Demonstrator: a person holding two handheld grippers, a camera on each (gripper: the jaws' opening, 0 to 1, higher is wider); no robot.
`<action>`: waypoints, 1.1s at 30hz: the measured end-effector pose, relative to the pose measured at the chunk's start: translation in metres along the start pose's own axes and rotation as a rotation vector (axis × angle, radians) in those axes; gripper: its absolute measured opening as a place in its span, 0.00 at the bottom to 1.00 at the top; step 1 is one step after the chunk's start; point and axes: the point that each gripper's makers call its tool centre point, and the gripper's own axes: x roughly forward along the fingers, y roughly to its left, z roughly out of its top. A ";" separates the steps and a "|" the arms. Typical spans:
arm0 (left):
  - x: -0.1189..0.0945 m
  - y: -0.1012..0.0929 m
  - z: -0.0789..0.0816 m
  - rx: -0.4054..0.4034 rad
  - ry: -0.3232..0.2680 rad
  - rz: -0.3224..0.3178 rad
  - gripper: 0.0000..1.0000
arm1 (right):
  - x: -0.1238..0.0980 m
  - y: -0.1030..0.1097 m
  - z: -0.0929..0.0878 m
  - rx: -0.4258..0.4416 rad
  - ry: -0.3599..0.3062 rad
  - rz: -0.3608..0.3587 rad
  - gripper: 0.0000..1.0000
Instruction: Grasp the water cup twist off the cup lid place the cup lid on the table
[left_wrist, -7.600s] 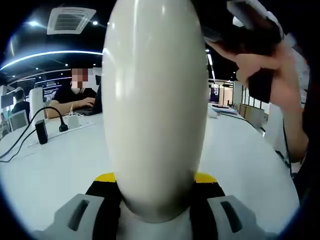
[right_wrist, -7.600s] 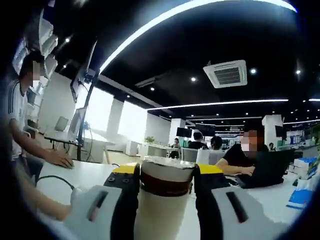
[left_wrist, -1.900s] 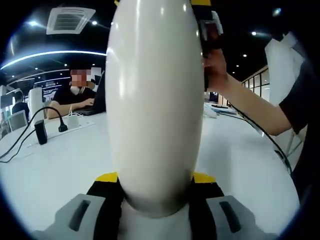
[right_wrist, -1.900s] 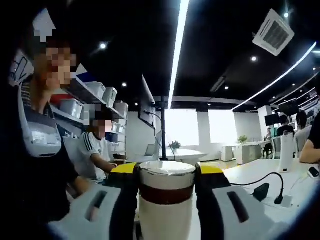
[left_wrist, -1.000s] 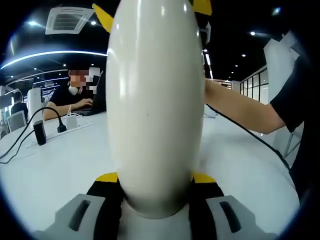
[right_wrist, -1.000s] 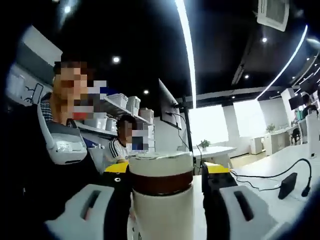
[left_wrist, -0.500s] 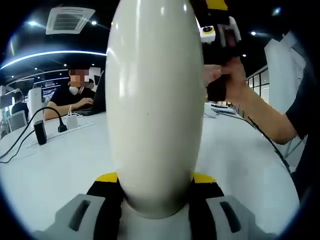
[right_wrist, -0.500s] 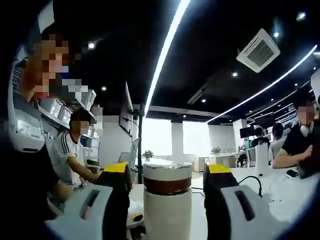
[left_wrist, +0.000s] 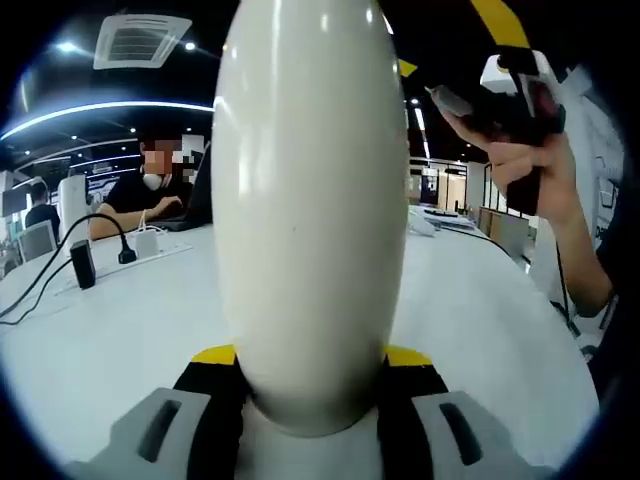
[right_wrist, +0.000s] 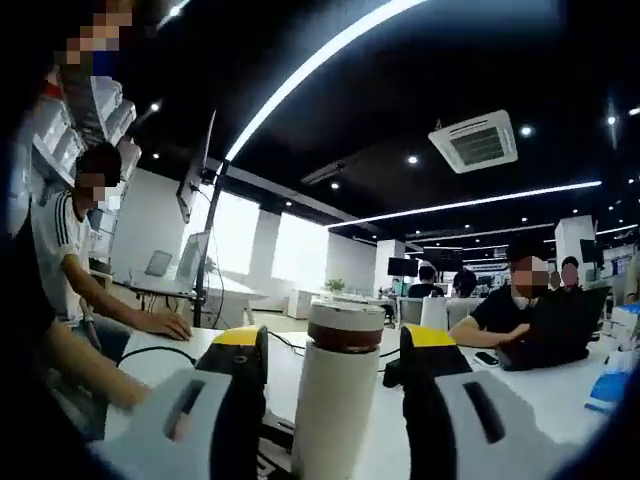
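The water cup (left_wrist: 310, 220) has a smooth white body and stands tall in the left gripper view. My left gripper (left_wrist: 310, 355) is shut on its lower part, one yellow-tipped jaw on each side. In the right gripper view the same cup (right_wrist: 335, 410) shows a brown band and a pale lid (right_wrist: 347, 314) sitting on top. My right gripper (right_wrist: 332, 346) is open, its jaws standing a little apart from the lid on both sides. A hand holds that right gripper (left_wrist: 505, 85) up at the right of the cup.
The white table (left_wrist: 100, 330) carries a black plug with its cable (left_wrist: 82, 262) at the left. A seated person (left_wrist: 150, 195) works behind it. Other people sit at a laptop (right_wrist: 555, 330); a person's arm (right_wrist: 80, 370) rests on the left.
A second ago the right gripper's jaws pressed on the lid; now they stand apart from it. The right gripper and its hand have drawn away to the right. The left gripper keeps its hold.
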 end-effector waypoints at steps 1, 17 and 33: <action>0.000 0.000 0.000 -0.001 0.001 0.000 0.53 | 0.001 -0.001 0.000 0.000 0.002 -0.004 0.55; 0.000 -0.001 -0.001 0.001 0.001 -0.005 0.53 | 0.033 -0.011 -0.001 0.000 0.041 -0.027 0.57; 0.000 -0.001 -0.001 0.001 0.001 -0.006 0.53 | 0.054 -0.006 -0.014 0.019 0.108 0.088 0.48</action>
